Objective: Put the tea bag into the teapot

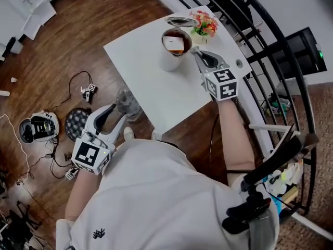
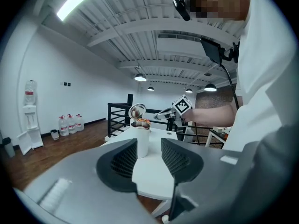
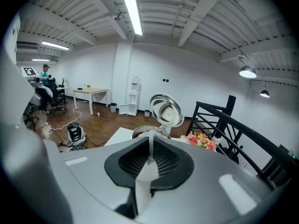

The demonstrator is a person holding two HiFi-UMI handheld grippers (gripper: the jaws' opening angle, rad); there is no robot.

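A white cylindrical teapot (image 1: pixel 169 61) stands on the white table (image 1: pixel 140 82) with its metal lid (image 1: pixel 181 21) tipped open. The tea bag (image 1: pixel 174 45), white and orange, lies inside its mouth. My right gripper (image 1: pixel 196 52) sits at the pot's right rim, shut. In the right gripper view a thin white strip, apparently the bag's tag (image 3: pixel 148 149), is pinched between the pads of the right gripper (image 3: pixel 149 160), with the teapot (image 3: pixel 140 132) and lid (image 3: pixel 165 110) just beyond. My left gripper (image 1: pixel 115 111) hangs low off the table's left, open; the left gripper (image 2: pixel 148 158) has nothing between its jaws.
A small pot of flowers (image 1: pixel 204 25) stands behind the teapot. A black curved railing (image 1: pixel 270 51) runs along the table's right side. On the wooden floor to the left lie cables, a round device (image 1: pixel 39 126) and a clear bottle (image 1: pixel 127 103).
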